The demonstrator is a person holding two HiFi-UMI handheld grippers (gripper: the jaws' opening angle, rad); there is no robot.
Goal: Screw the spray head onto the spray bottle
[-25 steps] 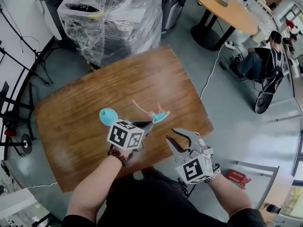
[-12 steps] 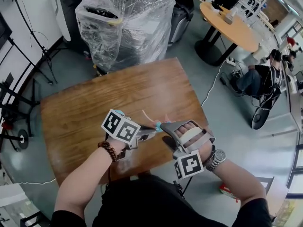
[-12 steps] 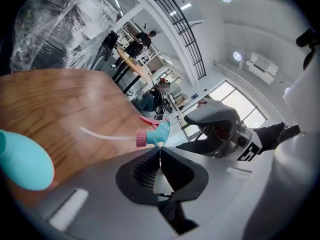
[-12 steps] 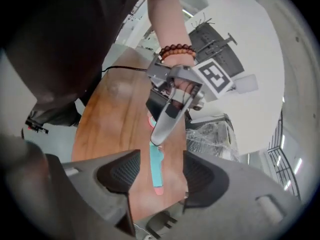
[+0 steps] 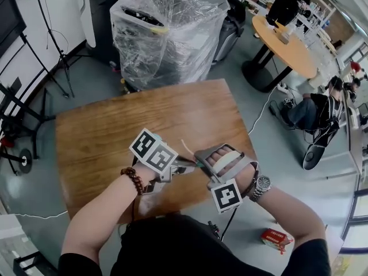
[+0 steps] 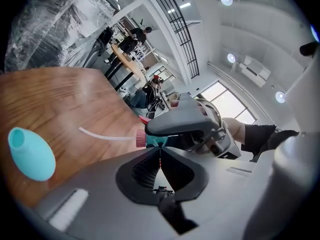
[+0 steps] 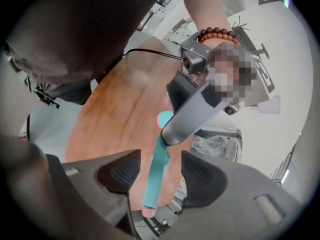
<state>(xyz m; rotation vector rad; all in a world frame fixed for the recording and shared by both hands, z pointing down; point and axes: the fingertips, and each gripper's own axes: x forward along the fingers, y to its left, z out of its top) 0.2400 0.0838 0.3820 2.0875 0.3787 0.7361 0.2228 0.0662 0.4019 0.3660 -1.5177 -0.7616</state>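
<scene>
My left gripper (image 5: 191, 165) is shut on the teal spray head (image 5: 194, 161), which has a pink collar (image 6: 140, 139) and a thin white dip tube (image 6: 102, 135), and holds it above the table. My right gripper (image 5: 204, 165) meets it from the right. Its jaws have just been opening, and they stand wide on either side of the teal head (image 7: 156, 171) without pressing on it. The teal egg-shaped bottle (image 6: 31, 154) lies on the wooden table (image 5: 109, 131). In the head view the left gripper's marker cube hides the bottle.
A plastic-wrapped machine (image 5: 167, 33) stands beyond the table's far edge. A round table (image 5: 287, 45) and a seated person (image 5: 310, 111) are at the far right. A red box (image 5: 275, 238) lies on the floor near my right arm.
The left gripper has lifted the spray head off the table. The right gripper has rolled over, spread its jaws and closed in around the head.
</scene>
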